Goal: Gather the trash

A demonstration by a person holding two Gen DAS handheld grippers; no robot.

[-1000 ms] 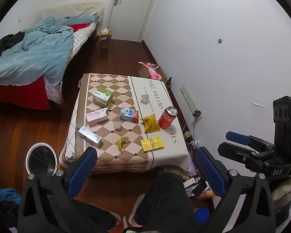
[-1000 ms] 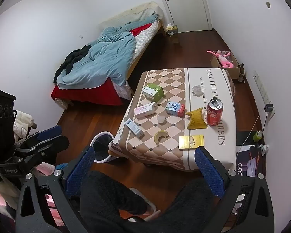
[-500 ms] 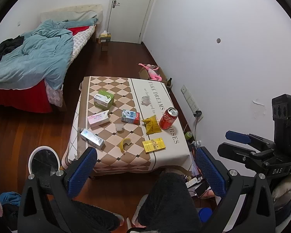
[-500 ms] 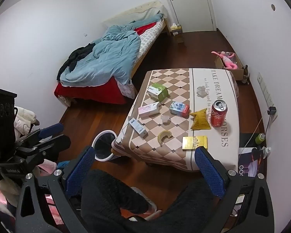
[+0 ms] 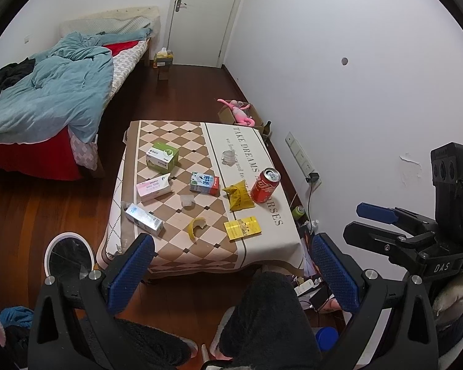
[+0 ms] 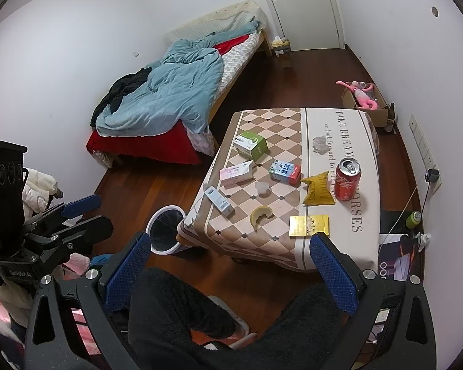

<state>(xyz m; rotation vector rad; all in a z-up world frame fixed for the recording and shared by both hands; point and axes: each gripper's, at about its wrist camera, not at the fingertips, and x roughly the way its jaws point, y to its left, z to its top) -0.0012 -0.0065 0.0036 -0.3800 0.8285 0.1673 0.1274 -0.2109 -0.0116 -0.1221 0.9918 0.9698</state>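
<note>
Blue-padded fingers (image 5: pixel 132 265) of both the left gripper (image 5: pixel 231 268) and right gripper (image 6: pixel 228 265) stand wide apart and empty at the bottom of each frame, held high, likely to survey the trash across the table (image 5: pixel 262 246) at centre frame, beside the bin (image 5: pixel 69 257) at lower left.
</note>
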